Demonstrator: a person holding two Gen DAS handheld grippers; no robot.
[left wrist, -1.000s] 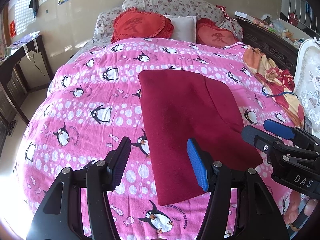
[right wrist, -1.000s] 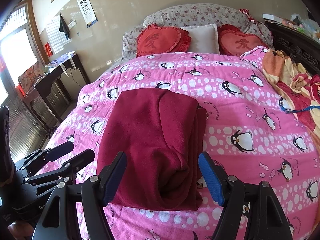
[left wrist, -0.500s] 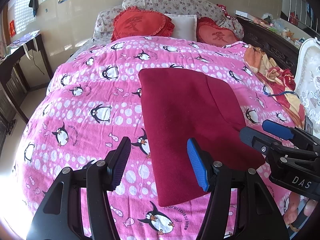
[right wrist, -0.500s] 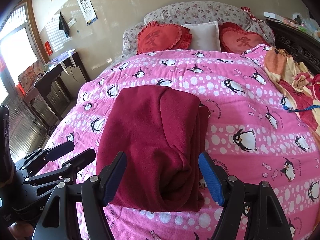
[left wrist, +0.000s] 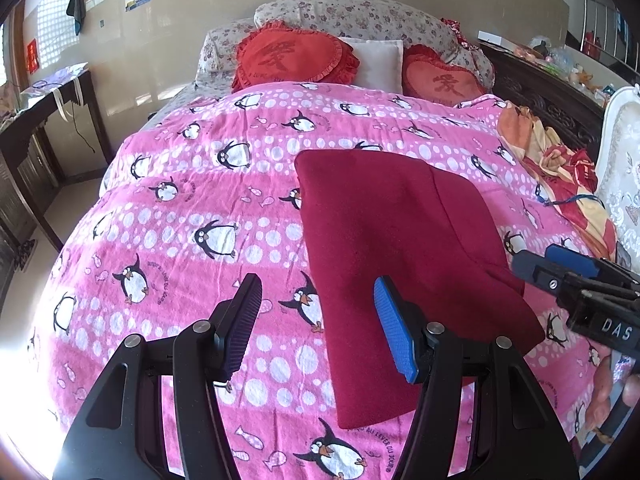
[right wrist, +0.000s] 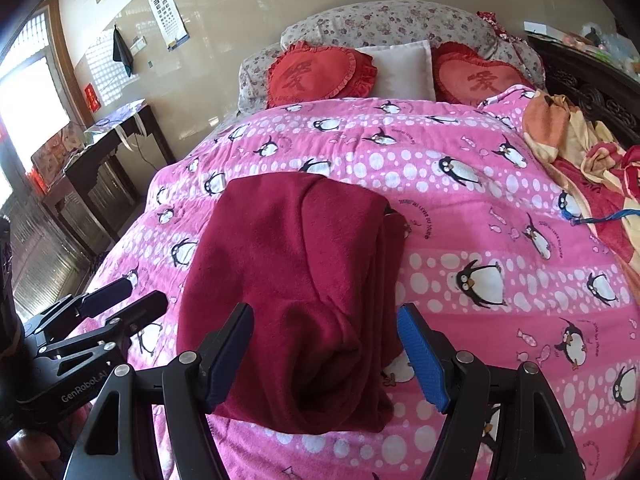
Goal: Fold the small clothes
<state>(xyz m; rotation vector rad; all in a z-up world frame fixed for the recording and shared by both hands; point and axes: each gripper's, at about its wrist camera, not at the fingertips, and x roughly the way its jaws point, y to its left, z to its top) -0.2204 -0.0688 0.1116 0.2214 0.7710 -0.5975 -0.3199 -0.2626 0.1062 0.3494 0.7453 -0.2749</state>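
Observation:
A dark red garment (left wrist: 400, 248) lies folded into a long rectangle on the pink penguin bedspread (left wrist: 192, 208). In the right wrist view the garment (right wrist: 296, 280) shows stacked layers along its right edge. My left gripper (left wrist: 320, 324) is open and empty, held above the bedspread at the garment's near left edge. My right gripper (right wrist: 326, 352) is open and empty, held above the garment's near end. Each gripper shows in the other's view, the right one at the right edge (left wrist: 560, 268) and the left one at the left edge (right wrist: 120, 300).
Two red heart cushions (left wrist: 292, 56) and a white pillow (left wrist: 380, 62) lie at the head of the bed. A heap of orange and red clothes (left wrist: 560, 168) lies on the right side. A dark wooden desk (left wrist: 36, 120) stands left of the bed.
Both cameras have drawn back and risen slightly, so the garment sits a little lower in view. The garment has not moved and both grippers stay open.

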